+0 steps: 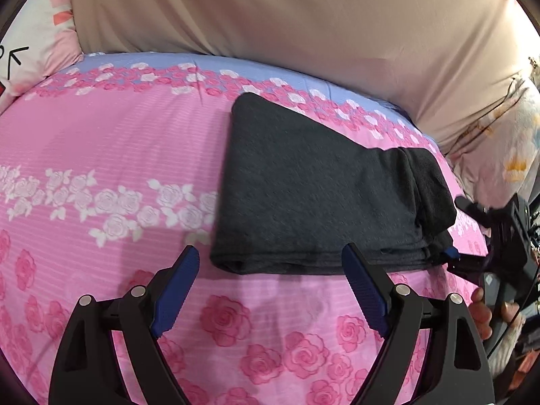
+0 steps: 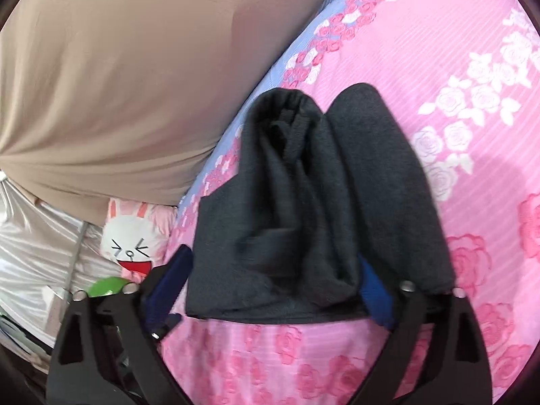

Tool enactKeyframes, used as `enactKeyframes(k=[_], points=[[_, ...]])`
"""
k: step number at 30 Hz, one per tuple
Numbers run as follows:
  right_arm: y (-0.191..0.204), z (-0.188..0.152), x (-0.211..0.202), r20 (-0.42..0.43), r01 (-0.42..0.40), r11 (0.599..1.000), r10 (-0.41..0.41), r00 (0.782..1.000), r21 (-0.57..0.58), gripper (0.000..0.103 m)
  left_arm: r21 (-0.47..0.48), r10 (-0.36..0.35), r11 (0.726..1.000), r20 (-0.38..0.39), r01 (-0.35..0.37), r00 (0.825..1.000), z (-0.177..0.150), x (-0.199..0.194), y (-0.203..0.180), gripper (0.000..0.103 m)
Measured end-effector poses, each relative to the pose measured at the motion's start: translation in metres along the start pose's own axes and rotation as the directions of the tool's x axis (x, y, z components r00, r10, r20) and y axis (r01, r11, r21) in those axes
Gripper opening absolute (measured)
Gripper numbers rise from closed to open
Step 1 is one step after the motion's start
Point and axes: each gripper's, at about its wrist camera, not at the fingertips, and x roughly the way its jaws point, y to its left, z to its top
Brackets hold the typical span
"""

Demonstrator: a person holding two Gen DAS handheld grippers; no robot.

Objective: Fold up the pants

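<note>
The dark grey pants [image 1: 314,185] lie folded in a thick bundle on the pink rose bedsheet [image 1: 101,155]. My left gripper [image 1: 270,260] is open and empty, just in front of the bundle's near edge. My right gripper [image 2: 270,260] is open, its blue fingers [image 2: 374,287] on either side of the bundle's end [image 2: 303,202], with fabric lying between them and over the right finger. In the left wrist view the right gripper [image 1: 452,253] shows at the bundle's right end, held by a hand.
A beige cover [image 1: 303,27] bulges along the bed's far edge. A rabbit-print pillow [image 2: 135,236] lies beside the bed, and another printed pillow [image 1: 37,33] sits at the far left. A floral cloth [image 1: 506,155] is at the right.
</note>
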Motion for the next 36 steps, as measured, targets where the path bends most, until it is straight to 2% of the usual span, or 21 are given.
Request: enactKeyframes(k=[2,3,4,5,8,10,11,12,14,15,17,19,21,24,25,26,27,28,29,32,36], points=[[0.003,0.001,0.008,0.004,0.014,1.0,-0.014,1.0,-0.009,0.092,0.007,0.008,1.0,0.001,-0.008,1.0,-0.001,0.0,-0.002,0.084],[0.007,0.002,0.013,0.01,0.053,0.997,-0.053,0.999,-0.052,0.077,0.01,0.01,1.0,0.0,-0.01,1.0,-0.001,-0.001,-0.003,0.084],[0.015,0.002,0.017,0.005,0.099,0.991,-0.099,0.995,-0.088,0.028,0.015,0.017,1.0,0.001,-0.017,1.0,0.0,-0.001,-0.004,0.084],[0.022,0.007,0.019,-0.003,0.136,0.983,-0.137,0.991,-0.125,0.019,0.016,0.023,1.0,0.002,-0.023,1.0,0.001,-0.002,-0.005,0.084],[0.038,0.015,-0.008,0.023,-0.001,0.994,0.004,1.0,-0.109,0.018,0.016,0.028,0.999,0.015,-0.028,1.0,0.005,-0.007,-0.004,0.084],[0.044,0.02,-0.031,0.061,-0.073,0.991,0.08,0.995,-0.11,0.018,0.011,0.029,1.0,0.03,-0.029,0.999,0.006,-0.013,-0.003,0.084],[0.041,0.022,-0.039,0.082,-0.046,0.992,0.055,0.995,-0.115,0.018,0.009,0.026,1.0,0.035,-0.026,0.999,0.007,-0.014,-0.002,0.084],[0.029,0.023,-0.037,0.091,0.043,0.991,-0.032,0.995,-0.125,0.02,0.006,0.024,1.0,0.037,-0.025,0.999,0.007,-0.015,-0.001,0.084],[0.001,0.02,-0.017,0.016,0.195,0.973,-0.195,0.981,-0.12,0.024,-0.01,0.013,1.0,0.027,-0.013,1.0,0.008,-0.009,0.003,0.084],[-0.014,0.016,-0.013,-0.002,0.198,0.976,-0.199,0.98,-0.088,0.023,-0.029,0.001,1.0,0.014,0.0,1.0,0.009,-0.004,0.006,0.084],[-0.016,0.01,-0.027,0.029,0.13,0.989,-0.128,0.991,-0.066,0.029,-0.07,-0.033,0.997,-0.005,0.032,0.999,0.011,0.005,0.011,0.084],[-0.011,0.008,-0.039,0.057,0.128,0.988,-0.123,0.991,-0.088,0.042,-0.136,-0.084,0.988,-0.039,0.078,0.996,0.014,0.016,0.018,0.084],[-0.01,0.005,-0.037,0.048,0.118,0.987,-0.113,0.992,-0.112,0.048,-0.205,-0.154,0.969,-0.067,0.138,0.986,0.018,0.029,0.024,0.084],[-0.019,0.002,-0.031,0.036,0.114,0.988,-0.111,0.993,-0.106,0.049,-0.273,-0.198,0.948,-0.112,0.162,0.974,0.024,0.051,0.028,0.083],[-0.018,0.004,-0.028,0.037,0.112,0.989,-0.109,0.993,-0.099,0.049,-0.268,-0.195,0.949,-0.088,0.165,0.977,0.027,0.053,0.026,0.084],[-0.018,0.004,-0.025,0.033,0.108,0.99,-0.106,0.994,-0.091,0.049,-0.257,-0.2,0.951,-0.087,0.172,0.976,0.03,0.056,0.023,0.073],[-0.019,0.007,-0.026,0.027,0.107,0.99,-0.105,0.994,-0.088,0.049,-0.247,-0.223,0.95,-0.106,0.192,0.969,0.033,0.062,0.019,0.054],[-0.019,0.009,-0.022,0.026,0.112,0.99,-0.11,0.994,-0.086,0.049,-0.242,-0.219,0.952,-0.115,0.186,0.969,0.033,0.064,0.018,0.026],[-0.017,0.009,-0.019,0.024,0.118,0.989,-0.116,0.993,-0.089,0.049,-0.235,-0.208,0.955,-0.107,0.179,0.972,0.035,0.063,0.017,0.013],[-0.004,0.002,-0.013,0.007,0.093,0.992,-0.092,0.996,-0.089,0.051,-0.252,-0.239,0.943,-0.059,0.217,0.969,0.041,0.042,0.026,0.009],[0.008,-0.015,0.0,-0.071,0.053,0.993,-0.061,0.996,-0.107,0.045,-0.25,-0.259,0.936,-0.016,0.247,0.966,0.041,0.003,0.045,0.009]])
